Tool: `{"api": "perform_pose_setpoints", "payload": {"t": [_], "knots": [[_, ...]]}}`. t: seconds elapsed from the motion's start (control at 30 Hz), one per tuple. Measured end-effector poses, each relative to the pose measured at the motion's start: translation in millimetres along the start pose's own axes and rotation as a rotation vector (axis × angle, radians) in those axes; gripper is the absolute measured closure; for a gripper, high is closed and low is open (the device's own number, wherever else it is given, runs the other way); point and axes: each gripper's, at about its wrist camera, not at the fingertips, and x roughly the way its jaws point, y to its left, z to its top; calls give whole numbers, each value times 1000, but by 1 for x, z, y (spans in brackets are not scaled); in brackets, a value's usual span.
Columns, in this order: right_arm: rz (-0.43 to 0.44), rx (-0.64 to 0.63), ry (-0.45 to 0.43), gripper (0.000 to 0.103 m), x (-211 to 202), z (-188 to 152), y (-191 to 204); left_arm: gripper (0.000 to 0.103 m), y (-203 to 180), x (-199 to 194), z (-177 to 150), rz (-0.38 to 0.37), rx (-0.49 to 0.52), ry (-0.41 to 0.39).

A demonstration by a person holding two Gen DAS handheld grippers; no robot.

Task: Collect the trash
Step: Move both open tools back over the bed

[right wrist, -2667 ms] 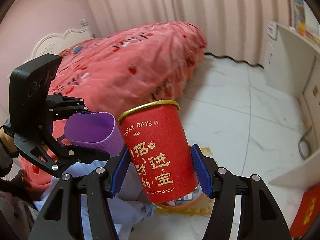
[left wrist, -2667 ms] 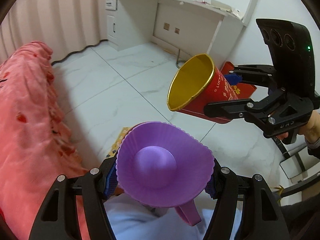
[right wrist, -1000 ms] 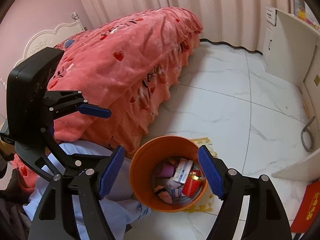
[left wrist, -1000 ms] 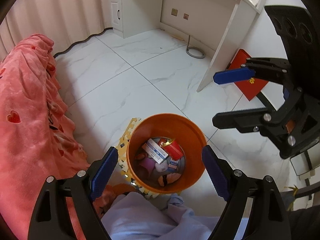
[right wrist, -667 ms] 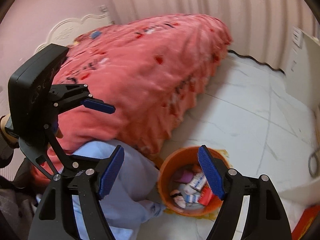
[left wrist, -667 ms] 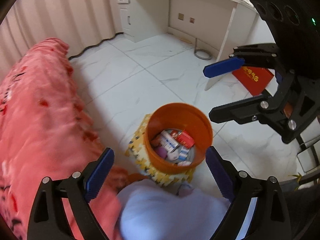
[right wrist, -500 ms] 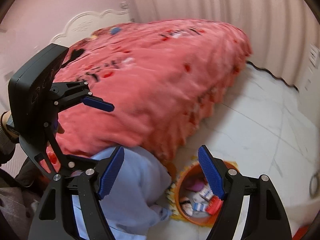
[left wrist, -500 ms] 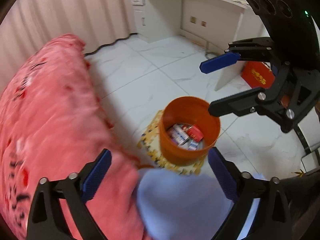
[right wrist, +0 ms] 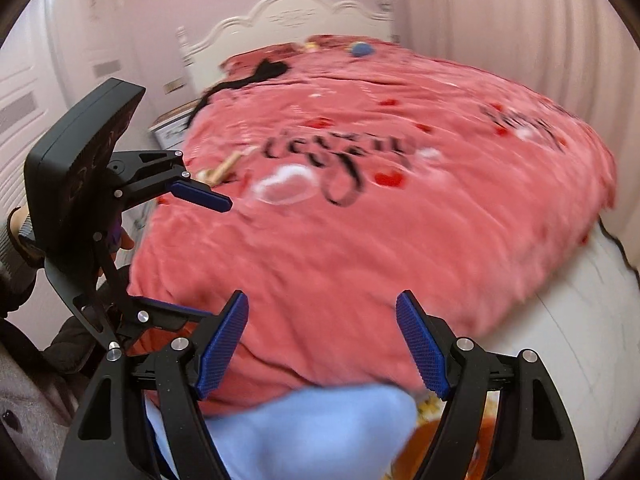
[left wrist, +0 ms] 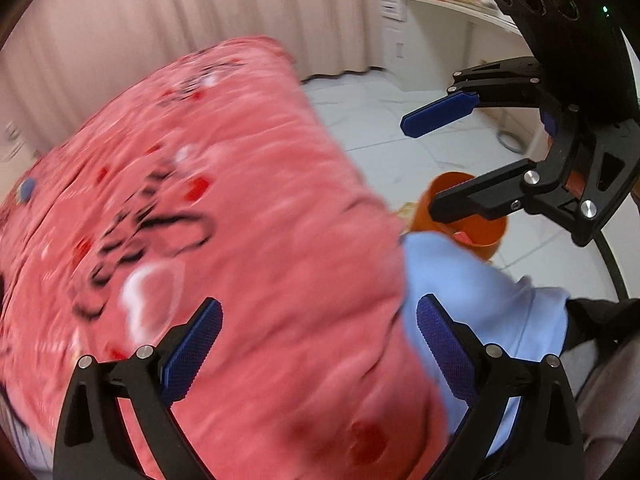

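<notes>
Both views are motion-blurred. My left gripper (left wrist: 316, 348) is open and empty, pointing over the pink bed cover (left wrist: 200, 220). My right gripper (right wrist: 322, 344) is open and empty too, above the near edge of the bed (right wrist: 360, 200). It also shows in the left wrist view (left wrist: 448, 160), in front of the orange trash bin (left wrist: 480, 232) on the floor. The left gripper shows in the right wrist view (right wrist: 200, 248) at the left. On the bed lie a small tan item (right wrist: 224, 166), a blue object (right wrist: 362, 49) and a black piece (right wrist: 272, 70) near the headboard.
A pale blue-clad knee (left wrist: 480, 292) is between the grippers and the bin. A white desk with drawers (left wrist: 404, 24) stands at the far right by the curtain. A white headboard (right wrist: 288, 16) and a nightstand (right wrist: 172, 128) are at the far end of the bed.
Both grippers let go of the purple cup and red cup, which lay in the orange bin. Both then swung up and left from the bin toward the bed.
</notes>
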Motion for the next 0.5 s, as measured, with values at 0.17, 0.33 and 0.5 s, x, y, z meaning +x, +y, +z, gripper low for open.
{"api": "perform_pose_setpoints", "payload": {"t": [0.17,0.33,0.5], "knots": [[71,-98,13,27,37,40,48,7,43,-24,-39,70,-102,1],[132,-172,33,27,77,70,86,7,89,-34,-73,113,-203,6],[195,-233,65,27,123,100,114,7,137,-32,-106,143,-315,28]]}}
